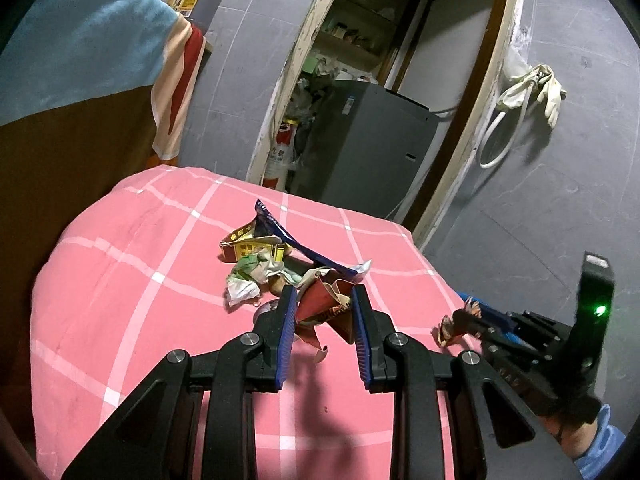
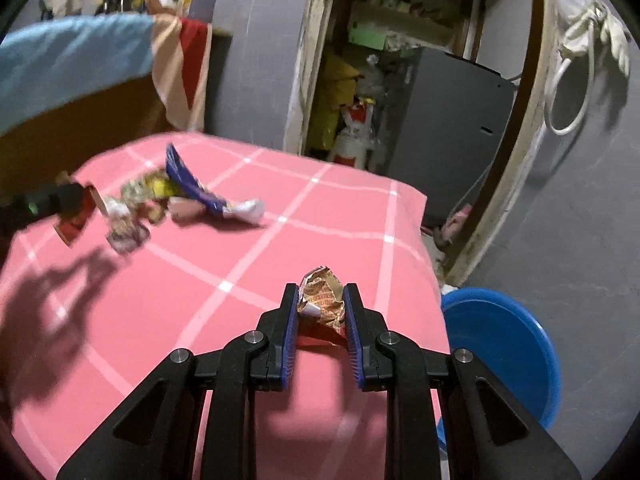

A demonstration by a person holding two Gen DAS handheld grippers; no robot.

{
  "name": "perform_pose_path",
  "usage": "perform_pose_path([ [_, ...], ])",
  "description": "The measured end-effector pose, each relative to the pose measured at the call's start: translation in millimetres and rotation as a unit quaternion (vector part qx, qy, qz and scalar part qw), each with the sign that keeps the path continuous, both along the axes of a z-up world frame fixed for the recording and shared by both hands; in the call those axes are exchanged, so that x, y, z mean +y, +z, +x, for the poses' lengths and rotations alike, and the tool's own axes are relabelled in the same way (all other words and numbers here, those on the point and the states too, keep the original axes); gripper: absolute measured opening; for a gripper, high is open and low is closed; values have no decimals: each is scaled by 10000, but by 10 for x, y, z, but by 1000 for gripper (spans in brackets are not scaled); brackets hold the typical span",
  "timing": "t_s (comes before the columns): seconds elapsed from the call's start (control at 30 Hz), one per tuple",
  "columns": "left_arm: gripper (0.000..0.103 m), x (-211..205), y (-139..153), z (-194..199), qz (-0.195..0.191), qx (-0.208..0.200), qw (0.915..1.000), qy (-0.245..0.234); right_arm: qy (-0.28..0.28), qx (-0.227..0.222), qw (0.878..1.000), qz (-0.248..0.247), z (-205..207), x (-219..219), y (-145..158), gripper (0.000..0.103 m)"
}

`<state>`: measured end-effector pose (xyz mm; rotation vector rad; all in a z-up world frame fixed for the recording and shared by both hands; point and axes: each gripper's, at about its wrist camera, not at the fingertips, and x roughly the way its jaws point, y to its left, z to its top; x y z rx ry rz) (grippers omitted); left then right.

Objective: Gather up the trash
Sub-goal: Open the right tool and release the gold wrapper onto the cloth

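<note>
A: Start left of the blue basin (image 2: 500, 344). What's on the pink checked cloth (image 1: 132, 280)?

B: A heap of wrappers (image 1: 264, 264), far side of the cloth from the basin. The left gripper (image 1: 324, 300) is beside that heap, jaws clamped on a red wrapper (image 1: 324, 312).

A: And nearer the basin?

B: The right gripper (image 2: 320, 300), jaws pressed on a crumpled brown wrapper (image 2: 322, 296) above the cloth's edge, just beside the basin's rim.
</note>
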<state>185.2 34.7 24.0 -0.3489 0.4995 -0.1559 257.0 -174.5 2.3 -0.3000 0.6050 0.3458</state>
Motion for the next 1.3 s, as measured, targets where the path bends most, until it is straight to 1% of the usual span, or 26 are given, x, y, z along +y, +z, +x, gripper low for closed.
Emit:
perform_pose_path([
  [0.1,23,0,3,-3,5,4,10000,6,140,-211,9991,333,-72,-47,106,20],
  [0.17,23,2,5,-3,3,3,10000,2,213,-331,9981,472,-104,-51,180,20],
  [0.37,23,4,31,-13,15,-50,10000,-4,464,-734,9906,1055,-243,-100,432,20],
  [0.4,23,3,40,-17,16,-58,10000,3,496,-803,9897,1078,-265,-101,464,21],
  [0.47,23,10,48,-24,0,-63,10000,16,541,-876,9901,954,-279,-68,477,21],
  [0.57,23,20,54,-29,1,-42,10000,39,558,-762,9931,698,-262,0,396,21],
  [0.67,23,32,42,-33,39,75,9999,59,534,-553,9966,286,-207,100,251,21],
  [0.77,23,48,1,-40,92,264,9996,96,740,-179,9968,242,-162,183,112,21],
  [0.83,23,56,-34,-52,99,391,9991,126,826,-15,9963,254,-143,221,54,22],
  [0.87,23,80,-59,-61,89,478,9987,159,839,42,9961,263,-142,234,20,23],
  [0.9,23,100,-80,-70,71,539,9984,175,849,126,9959,286,-131,240,-3,32],
  [0.93,23,118,-100,-80,47,594,9981,183,848,188,9957,322,-130,236,-18,44],
  [1.0,23,154,-129,-101,-11,686,9974,217,830,280,9950,487,-138,192,-27,50],
  [1.07,23,175,-153,-115,-51,777,9967,217,775,343,9946,599,-154,125,-27,52],
  [1.13,23,168,-182,-130,-75,863,9961,186,716,407,9942,690,-170,66,-38,63],
  [1.3,23,76,-255,-154,-50,1092,9940,34,597,625,9932,774,-179,-61,-102,63],
])
